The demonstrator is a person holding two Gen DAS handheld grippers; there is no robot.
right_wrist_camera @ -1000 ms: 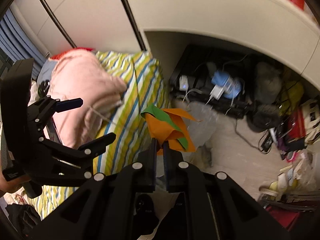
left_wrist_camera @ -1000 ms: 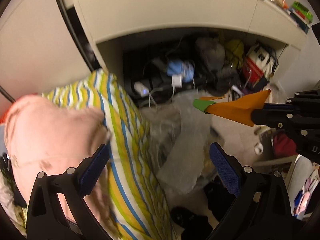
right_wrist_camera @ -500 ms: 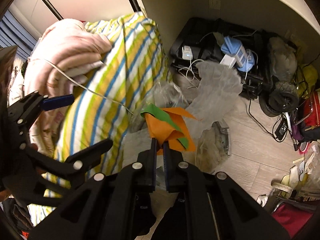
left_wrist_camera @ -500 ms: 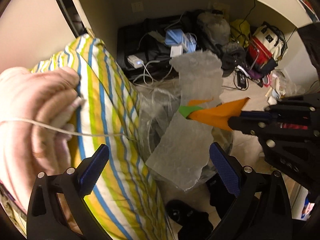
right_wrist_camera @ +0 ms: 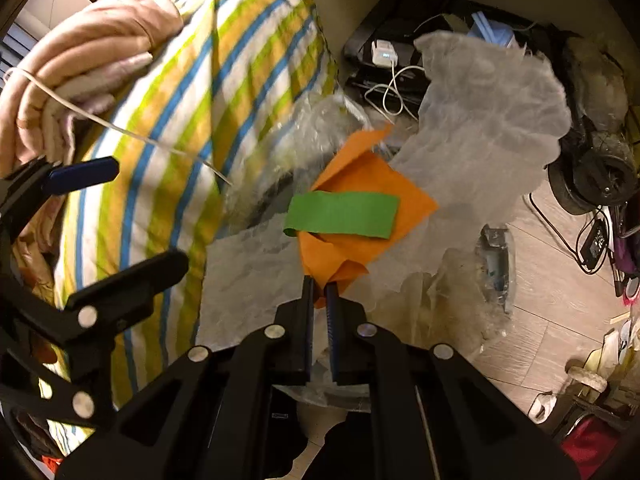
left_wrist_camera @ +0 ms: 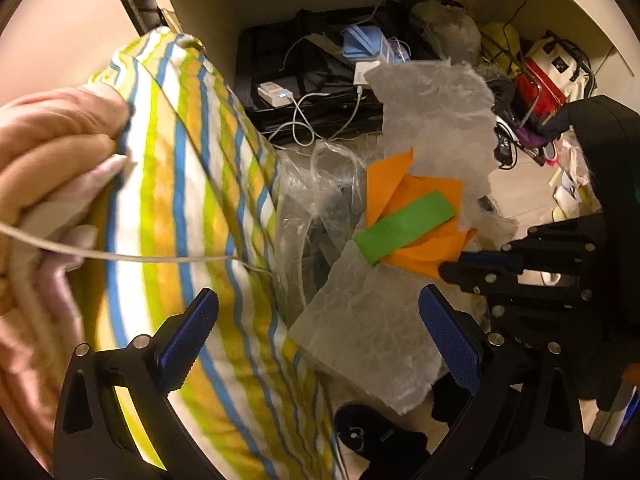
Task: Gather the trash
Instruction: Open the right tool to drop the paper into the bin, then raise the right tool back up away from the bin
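Note:
My right gripper [right_wrist_camera: 319, 286] is shut on a folded orange paper scrap with a green strip [right_wrist_camera: 352, 216]; it also shows in the left wrist view [left_wrist_camera: 416, 224]. It holds the scrap over a clear plastic trash bag [right_wrist_camera: 304, 132] that stands beside the bed, with a translucent foam sheet [right_wrist_camera: 480, 120] sticking out of it. My left gripper [left_wrist_camera: 320, 328] is open and empty, with its blue pads over the striped bedding [left_wrist_camera: 192, 184] and the foam sheet [left_wrist_camera: 368, 340]. The right gripper [left_wrist_camera: 452, 270] comes in from the right of the left wrist view.
A pink blanket [right_wrist_camera: 80, 48] and a white cable [left_wrist_camera: 120, 256] lie on the striped bedding. A black bag with chargers and cords [left_wrist_camera: 304, 80] sits under the desk. Bags, a scooter wheel [right_wrist_camera: 596, 176] and clutter cover the wooden floor [right_wrist_camera: 552, 300] at right.
Both grippers have tilted down and moved closer to the trash bag. The orange scrap now hangs right above the bag's opening and shows its flat side. The right gripper stays shut on it.

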